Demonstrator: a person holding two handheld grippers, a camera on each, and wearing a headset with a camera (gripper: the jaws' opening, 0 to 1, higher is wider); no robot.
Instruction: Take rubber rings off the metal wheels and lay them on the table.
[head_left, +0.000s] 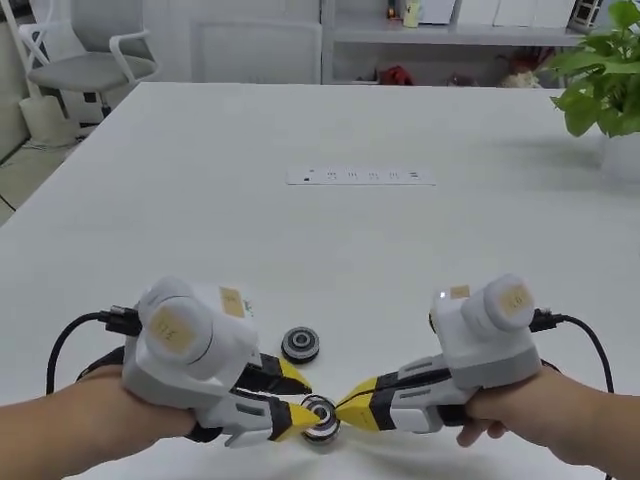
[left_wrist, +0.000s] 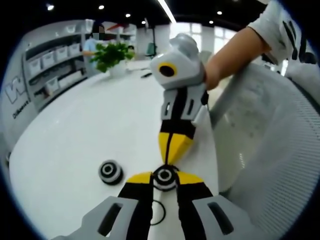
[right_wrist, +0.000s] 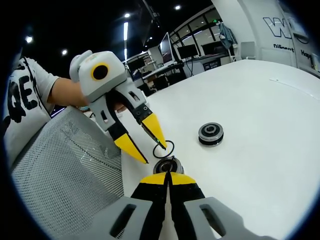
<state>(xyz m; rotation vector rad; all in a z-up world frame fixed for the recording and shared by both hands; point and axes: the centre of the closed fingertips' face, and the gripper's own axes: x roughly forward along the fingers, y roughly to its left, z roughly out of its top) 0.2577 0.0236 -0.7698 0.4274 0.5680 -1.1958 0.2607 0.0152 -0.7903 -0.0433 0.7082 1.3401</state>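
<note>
A small metal wheel (head_left: 320, 418) lies near the table's front edge, where both grippers meet. My left gripper (head_left: 298, 402) is open, its yellow tips flanking the wheel (left_wrist: 165, 178) in its own view. My right gripper (head_left: 343, 409) is shut, its closed tip touching the wheel (right_wrist: 168, 165); whether it pinches the rubber I cannot tell. A thin black rubber ring (right_wrist: 163, 148) lies loose by the left gripper's tips and under its jaws (left_wrist: 158, 213). A second wheel (head_left: 300, 343) with a dark rim rests just behind.
A white power strip (head_left: 360, 177) lies flat mid-table. A potted plant (head_left: 603, 80) stands at the far right. An office chair (head_left: 85, 60) sits beyond the far left corner. A mesh chair back (right_wrist: 65, 165) is close to the front edge.
</note>
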